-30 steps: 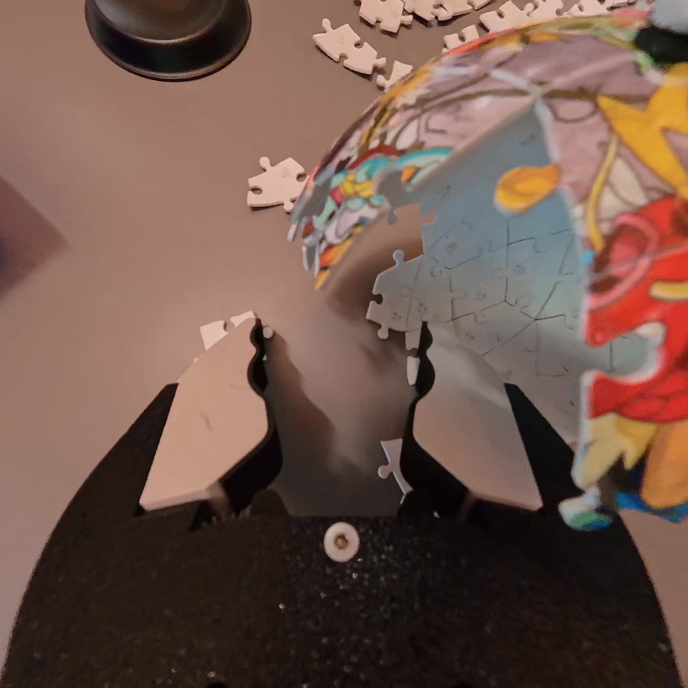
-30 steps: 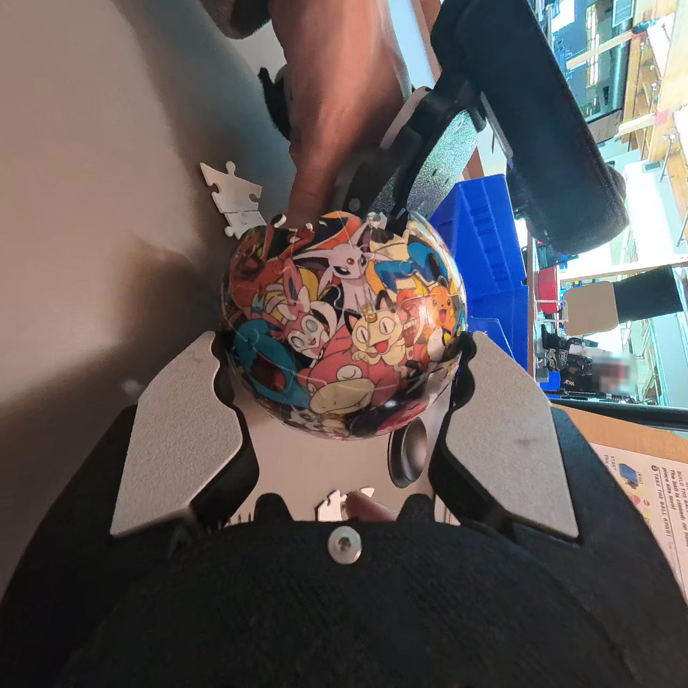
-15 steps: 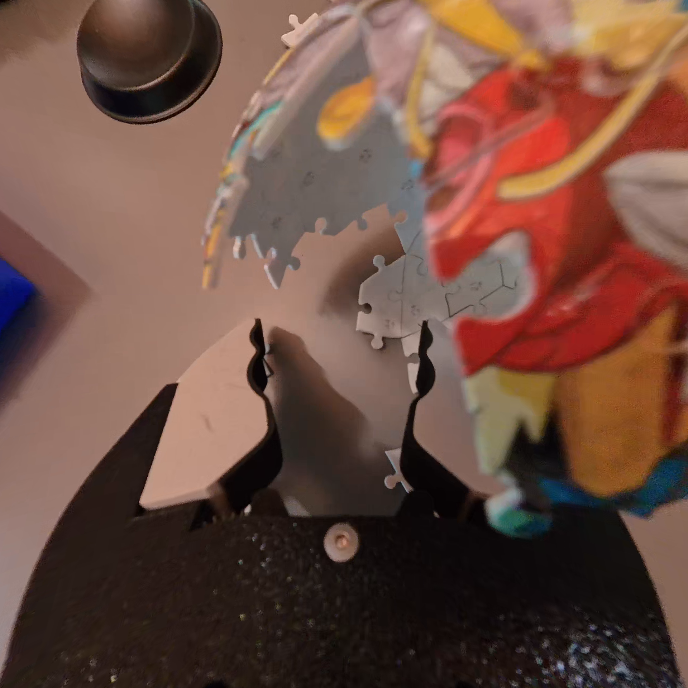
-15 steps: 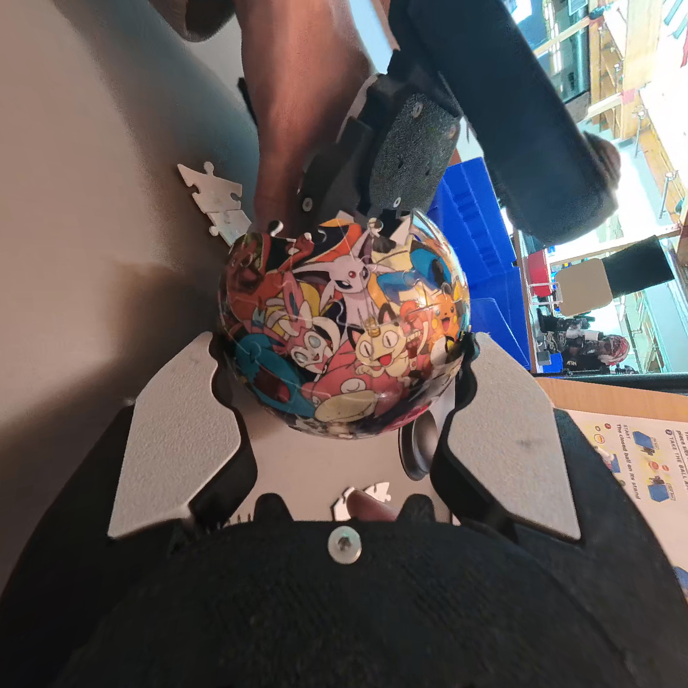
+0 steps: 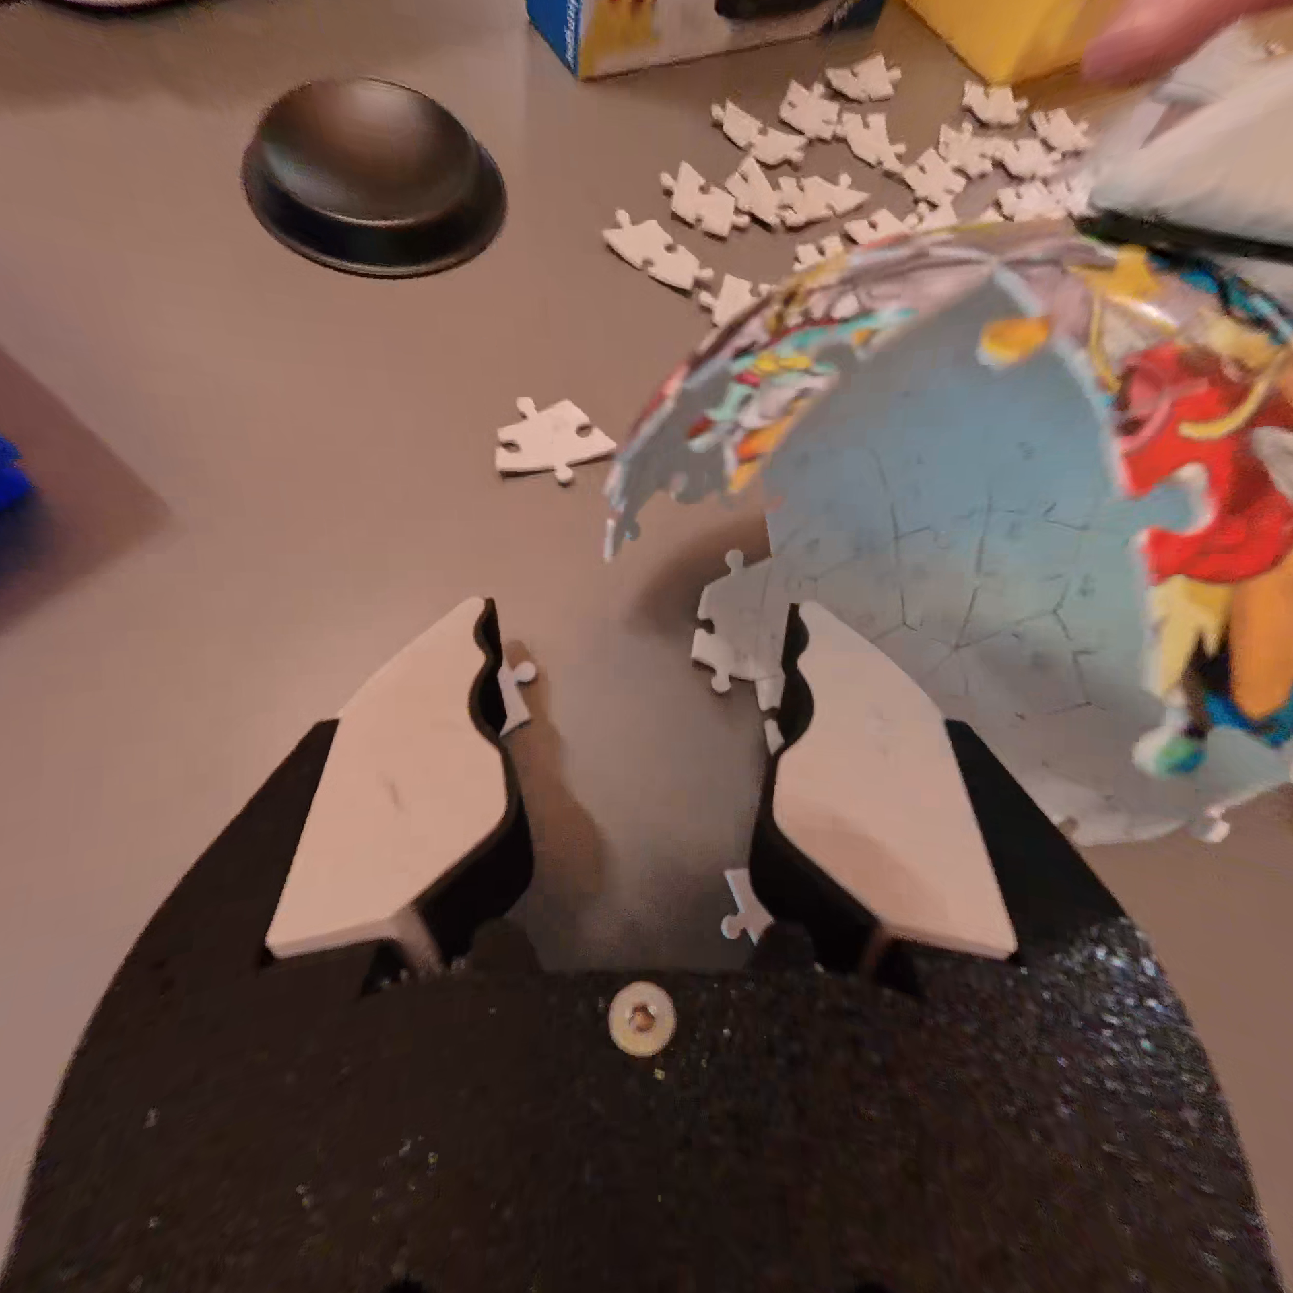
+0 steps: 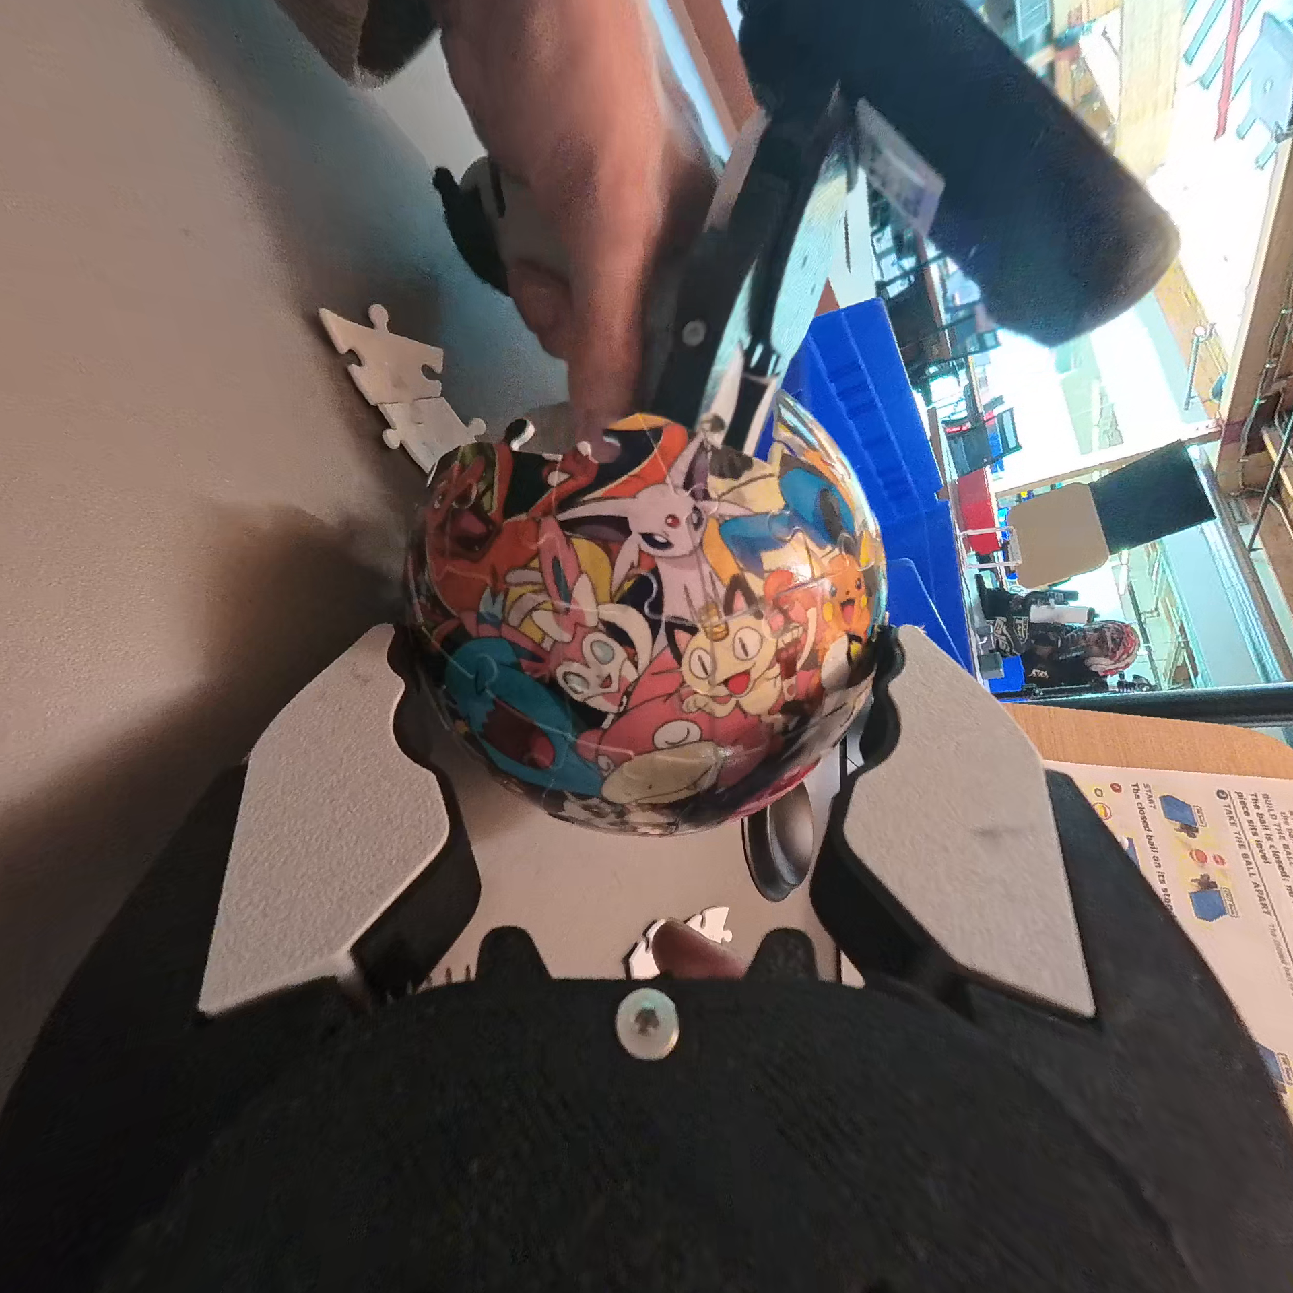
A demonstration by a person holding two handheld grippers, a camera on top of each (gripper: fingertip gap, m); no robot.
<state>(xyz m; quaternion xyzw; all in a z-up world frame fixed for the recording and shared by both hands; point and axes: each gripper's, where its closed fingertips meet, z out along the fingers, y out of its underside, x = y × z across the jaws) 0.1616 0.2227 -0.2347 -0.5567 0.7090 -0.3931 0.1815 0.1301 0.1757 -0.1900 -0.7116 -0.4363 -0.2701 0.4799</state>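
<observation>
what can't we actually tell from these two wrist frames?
- Left wrist view: puzzle ball is motion-blurred and cut by the right edge, so the hole's full extent is unknown.
- Left wrist view: left gripper hides most of a loose piece.
- Right wrist view: the ball's far side, and any contact with the left gripper, is hidden.

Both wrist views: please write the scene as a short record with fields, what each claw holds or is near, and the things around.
right claw: shut on the colourful cartoon-printed puzzle ball
puzzle ball state: incomplete, shell open with grey inside visible
left claw: open, holds nothing, beside the ball's open edge
left claw nearest: small white puzzle piece by its left finger
table: grey surface
loose parts: white puzzle pieces, face down
other: black domed stand; blue plastic bin
</observation>
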